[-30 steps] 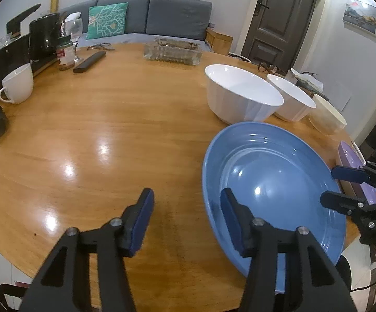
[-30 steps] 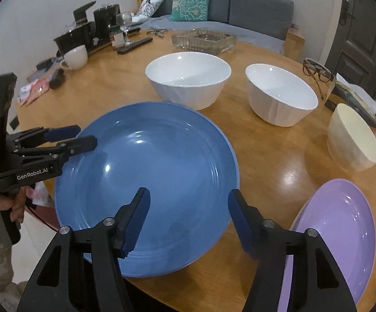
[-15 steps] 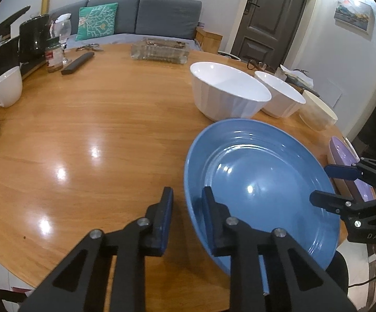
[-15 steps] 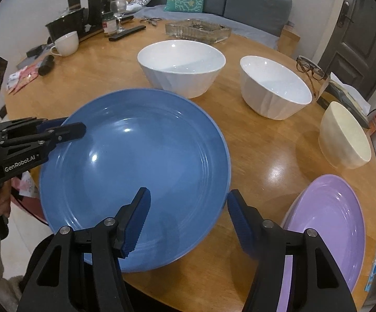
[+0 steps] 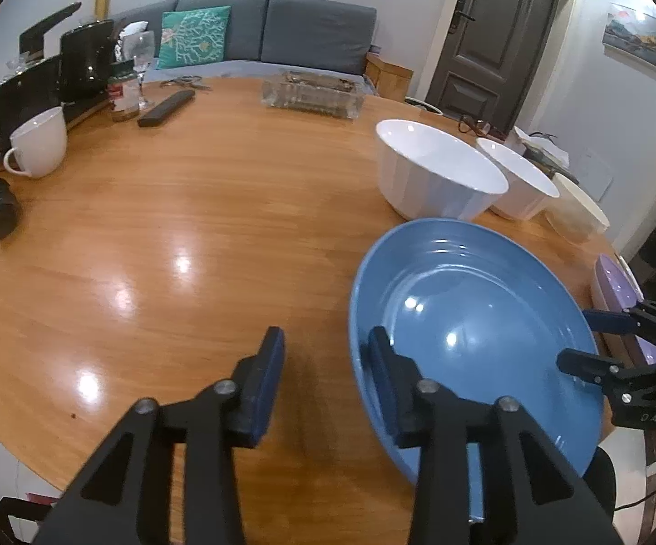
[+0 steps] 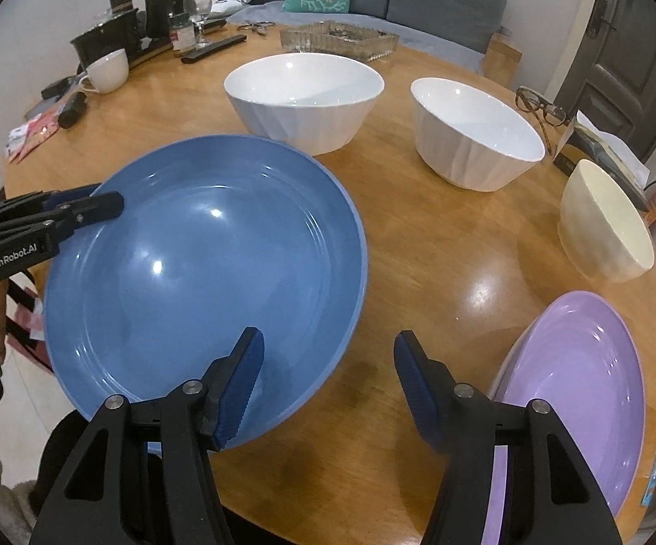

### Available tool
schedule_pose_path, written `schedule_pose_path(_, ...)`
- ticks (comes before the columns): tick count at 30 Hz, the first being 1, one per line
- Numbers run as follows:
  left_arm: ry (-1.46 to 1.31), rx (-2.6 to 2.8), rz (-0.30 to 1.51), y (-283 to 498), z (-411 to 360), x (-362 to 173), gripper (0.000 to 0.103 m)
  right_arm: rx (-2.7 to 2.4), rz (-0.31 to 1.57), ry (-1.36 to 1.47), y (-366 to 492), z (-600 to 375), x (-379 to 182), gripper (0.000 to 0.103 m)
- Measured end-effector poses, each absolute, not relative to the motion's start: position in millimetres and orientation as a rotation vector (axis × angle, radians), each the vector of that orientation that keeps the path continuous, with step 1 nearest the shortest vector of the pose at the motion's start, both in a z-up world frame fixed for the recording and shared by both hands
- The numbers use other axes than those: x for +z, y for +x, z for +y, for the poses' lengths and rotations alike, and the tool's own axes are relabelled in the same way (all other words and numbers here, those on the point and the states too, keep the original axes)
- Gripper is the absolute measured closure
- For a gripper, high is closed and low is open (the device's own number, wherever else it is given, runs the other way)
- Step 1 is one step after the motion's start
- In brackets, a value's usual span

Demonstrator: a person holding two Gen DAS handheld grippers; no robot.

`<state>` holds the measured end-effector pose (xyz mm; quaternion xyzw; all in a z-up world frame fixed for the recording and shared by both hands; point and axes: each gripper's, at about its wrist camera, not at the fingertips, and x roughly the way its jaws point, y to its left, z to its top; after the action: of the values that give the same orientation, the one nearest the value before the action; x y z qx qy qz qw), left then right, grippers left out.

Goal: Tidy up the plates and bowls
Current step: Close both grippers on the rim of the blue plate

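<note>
**Blue plate straddled by both of your open grippers**

Left wrist view: the blue plate (image 5: pixel 473 331) sits at 4 o'clock on the wooden table (image 5: pixel 182 236), its near edge hanging past the table rim. Your left gripper (image 5: pixel 325 359) is spread open, one finger (image 5: pixel 384 363) over the plate's left rim, the other outside above bare wood; whether the inner pad touches the plate cannot be told. Your right gripper (image 5: pixel 600 340) reaches in from 3 o'clock at the plate's far side. Behind it, at 1 o'clock, stand the large white bowl (image 5: pixel 436 181), the second white bowl (image 5: pixel 516 186) and the cream bowl (image 5: pixel 579 213).

Right wrist view: the plate (image 6: pixel 205 272) fills 9 to 7 o'clock. Your right gripper (image 6: pixel 328 386) is open wide, its left finger (image 6: pixel 241 386) over the plate's near rim, its right finger above the table. The purple plate (image 6: pixel 573 386) lies at 4 o'clock, just beside that finger. Your left gripper (image 6: pixel 96 202) comes in at 9 o'clock across the plate's rim, jaws parted.
</note>
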<state>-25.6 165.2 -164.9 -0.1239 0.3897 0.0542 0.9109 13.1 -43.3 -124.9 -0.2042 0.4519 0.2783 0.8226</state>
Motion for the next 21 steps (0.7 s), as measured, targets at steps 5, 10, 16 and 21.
schedule_pose_path(5,-0.267,0.131,0.800,-27.9,172.6,-165.0,0.054,0.595,0.965,-0.424,14.8,-45.0,-126.3,0.049)
schedule_pose_path(10,-0.256,0.144,0.802,-28.8,172.3,-165.5,0.050,0.600,0.967,-0.420,15.5,-46.7,-128.2,0.049)
schedule_pose_path(16,-0.222,0.156,0.813,-25.1,163.9,-165.8,0.041,0.607,0.968,-0.418,15.0,-46.3,-128.9,0.049)
schedule_pose_path(21,-0.247,0.153,0.800,-29.6,168.6,-166.3,0.038,0.605,0.972,-0.422,14.5,-45.8,-129.5,0.049)
